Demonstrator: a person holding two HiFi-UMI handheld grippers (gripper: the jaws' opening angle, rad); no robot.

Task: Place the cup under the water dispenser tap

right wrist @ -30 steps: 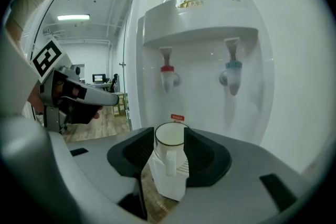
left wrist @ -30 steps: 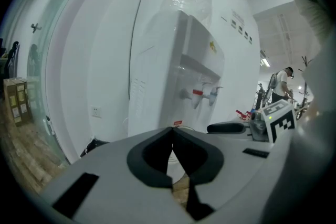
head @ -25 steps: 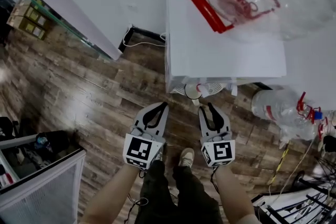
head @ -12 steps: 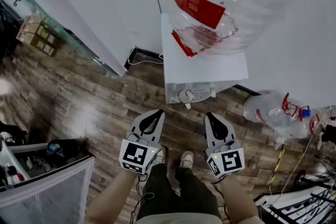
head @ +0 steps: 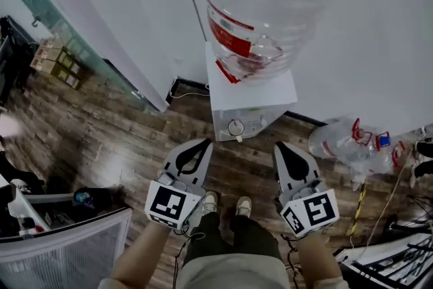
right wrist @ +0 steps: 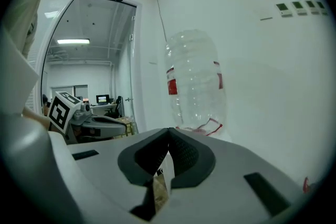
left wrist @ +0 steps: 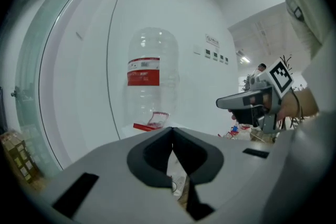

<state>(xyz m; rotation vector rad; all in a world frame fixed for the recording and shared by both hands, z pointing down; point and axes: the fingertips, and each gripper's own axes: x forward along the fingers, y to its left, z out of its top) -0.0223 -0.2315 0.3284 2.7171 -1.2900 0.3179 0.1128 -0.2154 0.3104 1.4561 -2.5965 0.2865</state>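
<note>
The white water dispenser stands against the wall with a big clear bottle upside down on it. A small white cup, seen from above, sits at the dispenser's front under the tap. My left gripper and right gripper hang side by side well short of the cup, both shut and empty. In the left gripper view the jaws meet at the tips, with the bottle beyond. The right gripper view shows its jaws shut, facing the bottle.
An empty bottle with red and blue bits lies on the wooden floor at the right, with cables near it. A glass partition and stacked boxes are at the left. A white cabinet stands at the lower left. The person's feet are below the grippers.
Both grippers have risen and drawn back from the dispenser, which now looks smaller and farther. The right jaws, parted near the cup a second ago, have closed. The cup stays at the dispenser.
</note>
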